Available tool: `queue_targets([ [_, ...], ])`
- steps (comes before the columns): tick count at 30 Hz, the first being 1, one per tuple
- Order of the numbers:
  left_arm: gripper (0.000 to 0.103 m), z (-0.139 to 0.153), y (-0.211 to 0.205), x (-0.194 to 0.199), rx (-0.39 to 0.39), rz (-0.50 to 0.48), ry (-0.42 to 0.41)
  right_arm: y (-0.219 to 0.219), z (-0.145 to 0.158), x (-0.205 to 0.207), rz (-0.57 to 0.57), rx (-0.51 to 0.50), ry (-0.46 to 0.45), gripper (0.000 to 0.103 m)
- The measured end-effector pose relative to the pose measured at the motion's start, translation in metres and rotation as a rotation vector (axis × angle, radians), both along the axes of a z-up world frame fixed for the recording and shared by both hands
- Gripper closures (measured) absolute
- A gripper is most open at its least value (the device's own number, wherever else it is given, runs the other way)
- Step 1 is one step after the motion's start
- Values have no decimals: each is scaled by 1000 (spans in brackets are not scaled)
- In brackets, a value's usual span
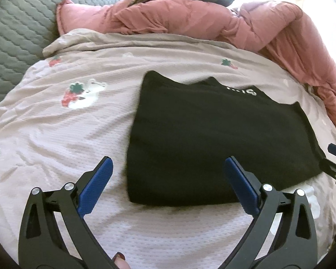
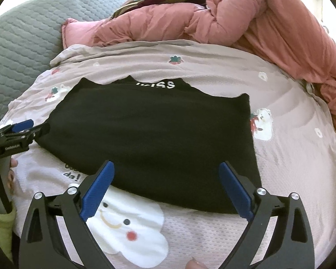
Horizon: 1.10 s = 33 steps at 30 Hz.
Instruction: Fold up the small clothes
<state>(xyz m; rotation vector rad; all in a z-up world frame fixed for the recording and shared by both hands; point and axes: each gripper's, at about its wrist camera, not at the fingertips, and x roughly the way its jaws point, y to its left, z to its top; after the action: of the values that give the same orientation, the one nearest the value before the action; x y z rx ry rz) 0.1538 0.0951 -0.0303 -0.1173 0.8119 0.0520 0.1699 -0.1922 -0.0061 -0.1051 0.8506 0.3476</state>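
1. Black folded top (image 1: pixel 217 139) lies flat on my pale printed bedsheet (image 1: pixel 56 134), in the middle of both views.
2. My left gripper (image 1: pixel 168 172) is spread wide at the bottom of its frame, holding nothing, over the top's near left corner.
3. My right gripper (image 2: pixel 165 177) is spread wide too, holding nothing, above the top's near edge.
4. A pink quilt (image 2: pixel 268 22) is bunched along the upper right.
5. A grey pillow (image 1: pixel 15 33) sits in the upper left.

Printed sheet (image 1: pixel 56 123), pink duvet (image 1: pixel 190 20), grey quilt (image 1: pixel 18 27)
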Motion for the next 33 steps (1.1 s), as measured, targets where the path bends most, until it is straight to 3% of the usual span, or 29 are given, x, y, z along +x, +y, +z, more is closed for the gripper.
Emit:
queue_targets([
  [15,10,9,26,-5,42,82,-38,58,-2,-11,117,-40,-21,8],
  [33,10,2,58,4,17,164,-20,140,-19,-15,295,-102,-60,8],
])
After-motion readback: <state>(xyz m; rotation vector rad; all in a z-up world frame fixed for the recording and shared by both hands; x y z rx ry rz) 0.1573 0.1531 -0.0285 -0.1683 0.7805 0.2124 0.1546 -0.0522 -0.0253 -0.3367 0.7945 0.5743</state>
